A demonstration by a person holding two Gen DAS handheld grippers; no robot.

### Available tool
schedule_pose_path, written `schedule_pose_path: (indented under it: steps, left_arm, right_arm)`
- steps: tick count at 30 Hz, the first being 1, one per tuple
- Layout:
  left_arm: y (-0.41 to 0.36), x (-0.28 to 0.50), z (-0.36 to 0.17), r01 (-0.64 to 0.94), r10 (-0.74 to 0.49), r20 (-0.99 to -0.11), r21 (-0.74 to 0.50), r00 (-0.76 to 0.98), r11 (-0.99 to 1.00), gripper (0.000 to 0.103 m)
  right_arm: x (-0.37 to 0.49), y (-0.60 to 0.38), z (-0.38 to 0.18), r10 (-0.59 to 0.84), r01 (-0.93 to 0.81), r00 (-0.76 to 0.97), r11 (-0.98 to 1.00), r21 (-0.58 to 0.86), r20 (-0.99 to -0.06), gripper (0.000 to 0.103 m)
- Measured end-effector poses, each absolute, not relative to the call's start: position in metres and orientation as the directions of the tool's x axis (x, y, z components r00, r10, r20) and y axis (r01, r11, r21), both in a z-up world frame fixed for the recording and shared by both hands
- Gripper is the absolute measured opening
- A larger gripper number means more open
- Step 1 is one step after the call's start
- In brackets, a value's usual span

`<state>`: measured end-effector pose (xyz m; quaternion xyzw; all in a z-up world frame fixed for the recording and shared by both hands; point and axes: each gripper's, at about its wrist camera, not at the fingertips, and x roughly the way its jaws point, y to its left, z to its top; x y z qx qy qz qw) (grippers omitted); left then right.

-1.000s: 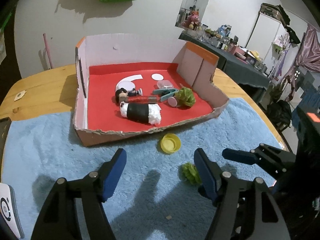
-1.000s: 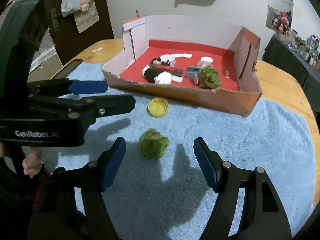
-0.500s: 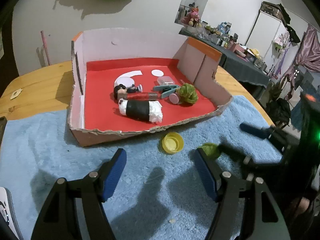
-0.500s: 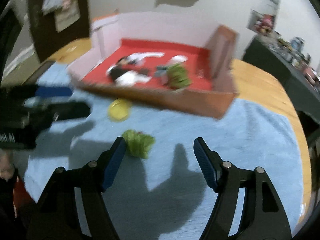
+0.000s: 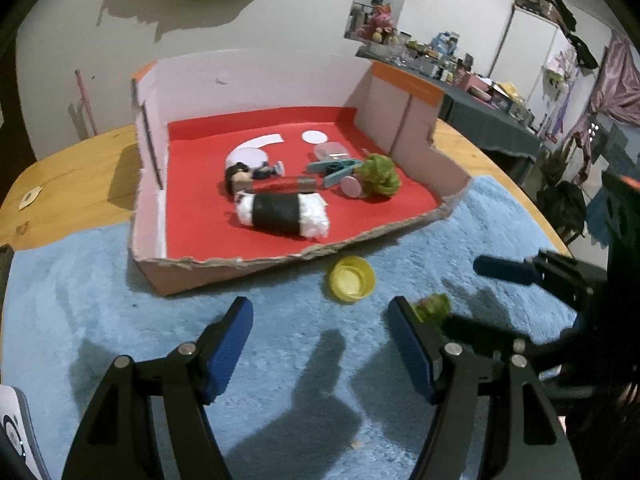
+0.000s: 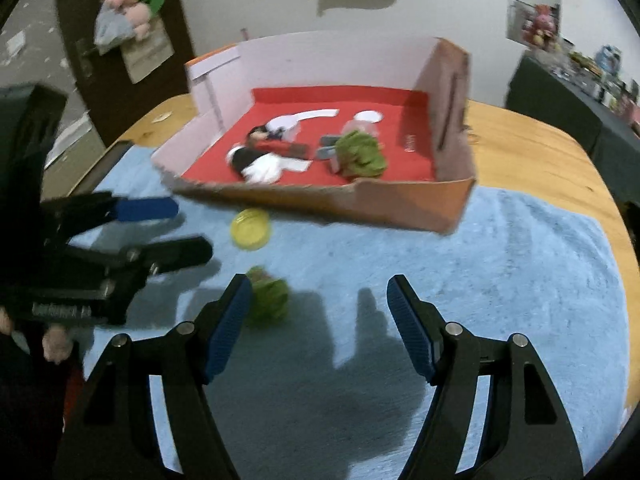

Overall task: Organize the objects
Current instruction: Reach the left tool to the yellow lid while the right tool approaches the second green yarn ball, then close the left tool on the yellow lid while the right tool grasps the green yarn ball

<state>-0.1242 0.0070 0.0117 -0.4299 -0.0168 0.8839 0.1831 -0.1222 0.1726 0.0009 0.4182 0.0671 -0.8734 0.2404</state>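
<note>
My left gripper (image 5: 320,344) is open, and nothing is between its blue pads (image 5: 228,348). My right gripper (image 6: 318,326) is open too. Both hang over the fuzzy blue towel (image 6: 500,280).

Close to me on the towel lies a small green leafy toy (image 6: 269,296). In the right wrist view it sits just beside the inner side of my right gripper's left pad, and I cannot tell if they touch. In the left wrist view the same toy (image 5: 433,307) peeks out behind my left gripper's right pad.

A little farther on the towel is a yellow bottle cap (image 5: 352,279), open side up. It sits near the torn front edge of the cardboard box (image 5: 256,92).

The box has a red floor. Inside it lie a white roll with a black band (image 5: 282,214), a little doll (image 5: 240,176), a teal clip (image 5: 332,168) and a bigger green leafy toy (image 5: 378,174).

The box and towel rest on a wooden table (image 5: 72,188).
</note>
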Motion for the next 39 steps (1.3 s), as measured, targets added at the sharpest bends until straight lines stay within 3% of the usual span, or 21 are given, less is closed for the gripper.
schedule_pose_path:
  steps: [7, 17, 32, 39]
  left_arm:
    - [0.015, -0.126, 0.008, -0.331, 0.342, -0.76, -0.177, -0.553, -0.927, 0.071]
    - [0.018, -0.129, 0.004, -0.328, 0.342, -0.763, -0.181, -0.548, -0.927, 0.071]
    - [0.041, -0.147, -0.006, -0.376, 0.351, -0.785, -0.163, -0.51, -0.912, 0.071]
    - [0.049, -0.151, -0.01, -0.386, 0.338, -0.796, -0.144, -0.502, -0.911, 0.055]
  right_arm:
    - [-0.121, 0.152, -0.014, -0.366, 0.519, -0.516, -0.853, 0.058, -0.774, 0.069]
    - [-0.126, 0.151, -0.021, -0.35, 0.529, -0.533, -0.848, 0.019, -0.77, 0.038]
    - [-0.149, 0.182, -0.014, -0.338, 0.455, -0.547, -0.888, 0.068, -0.766, 0.038]
    - [-0.151, 0.18, -0.016, -0.351, 0.46, -0.534, -0.884, 0.084, -0.769, 0.033]
